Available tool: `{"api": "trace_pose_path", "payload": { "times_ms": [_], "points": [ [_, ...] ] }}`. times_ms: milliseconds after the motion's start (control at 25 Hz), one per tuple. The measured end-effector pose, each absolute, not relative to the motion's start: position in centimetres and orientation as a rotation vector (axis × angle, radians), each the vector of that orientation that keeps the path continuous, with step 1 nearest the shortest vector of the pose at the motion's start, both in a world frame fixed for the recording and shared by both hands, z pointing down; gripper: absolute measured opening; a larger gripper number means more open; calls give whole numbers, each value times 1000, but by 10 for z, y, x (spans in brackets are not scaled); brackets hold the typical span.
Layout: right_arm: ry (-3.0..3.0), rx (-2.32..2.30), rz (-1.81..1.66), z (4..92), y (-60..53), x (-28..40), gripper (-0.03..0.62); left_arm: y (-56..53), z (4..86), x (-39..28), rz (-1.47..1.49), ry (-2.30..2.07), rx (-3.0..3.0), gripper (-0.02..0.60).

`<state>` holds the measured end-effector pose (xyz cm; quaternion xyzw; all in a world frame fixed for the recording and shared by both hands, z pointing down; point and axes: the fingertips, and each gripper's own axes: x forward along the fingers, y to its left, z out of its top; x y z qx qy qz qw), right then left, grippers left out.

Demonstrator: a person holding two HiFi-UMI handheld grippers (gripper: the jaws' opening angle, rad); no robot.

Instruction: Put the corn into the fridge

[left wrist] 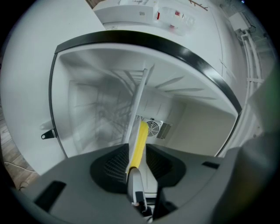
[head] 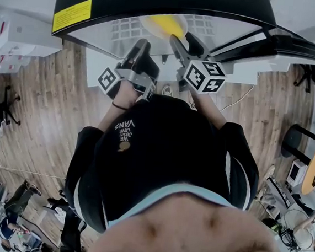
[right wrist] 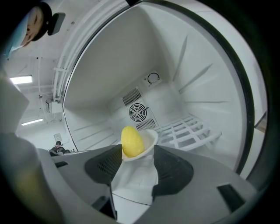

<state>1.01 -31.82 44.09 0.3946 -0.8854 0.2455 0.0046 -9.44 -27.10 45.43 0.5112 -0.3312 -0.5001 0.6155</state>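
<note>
the right claw (right wrist: 136, 158) is pinching a white dish (right wrist: 149, 136) carrying the corn (right wrist: 131, 141), reaching inside the open fridge (right wrist: 197, 65). the left claw (left wrist: 138, 165) is clamping the dish too. setting it down inside the fridge is remaining.

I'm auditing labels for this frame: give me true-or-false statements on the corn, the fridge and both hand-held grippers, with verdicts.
1. The corn lies on a white plate. True.
2. The fridge is closed. False: it is open, and the fan on its back wall shows.
3. The right hand-held gripper is shut on the plate. True.
4. The left hand-held gripper is empty. False: it clamps the plate's edge.
</note>
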Motion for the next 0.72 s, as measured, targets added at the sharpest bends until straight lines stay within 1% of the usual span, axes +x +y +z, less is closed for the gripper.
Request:
{"api": "trace_pose_path", "payload": {
  "times_ms": [440,720],
  "points": [
    [-2749,1264,739,442,-319,10,229,-270,457,-103,-1167,-776,1166,101],
    [-2744,1281,736,441,-318,9,229,-274,458,-89,-1118,-735,1182,101]
  ]
}}
